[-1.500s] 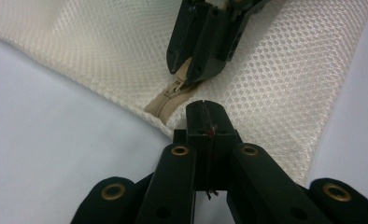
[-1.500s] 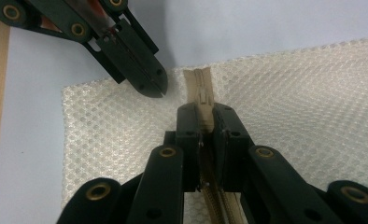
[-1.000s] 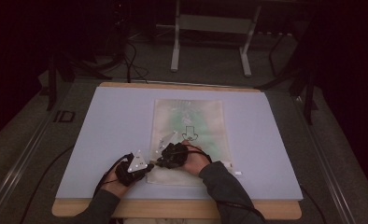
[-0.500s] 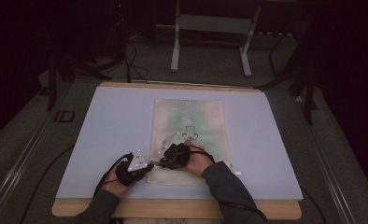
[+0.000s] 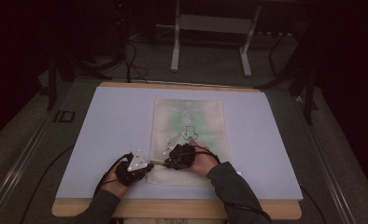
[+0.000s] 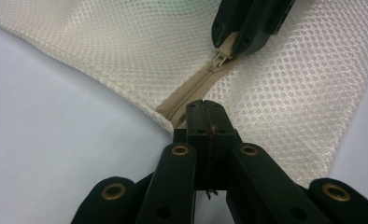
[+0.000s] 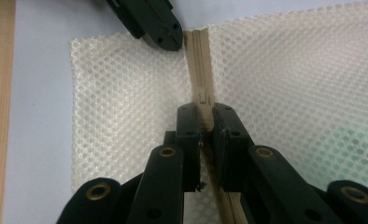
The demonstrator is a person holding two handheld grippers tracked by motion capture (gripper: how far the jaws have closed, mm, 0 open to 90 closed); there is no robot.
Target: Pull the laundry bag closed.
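A cream-white mesh laundry bag point(image 5: 189, 140) with a beige zipper point(image 6: 191, 91) is laid flat on the pale blue mat point(image 5: 112, 121) covering the desk, its near end close to the front edge, roughly at the middle. Something green is dimly seen inside it.

The left gripper point(image 6: 204, 108) is clamped together on the end of the zipper tape at the bag's near left corner, so the fabric is anchored there. The right gripper point(image 7: 206, 116) is closed on the zipper slider and its pull point(image 6: 223, 55) a little further along the track; in the right gripper view the tape is pinched between its jaws.

The work in hand is judged to be the running of the slider along the zipper. Several failures are likely from here: the small pull could be lost from the jaws if it is dragged at an angle; loose mesh could be caught in the slider if the tape is not kept taut; the bag could be bunched or dragged across the mat if the anchoring grip slips.
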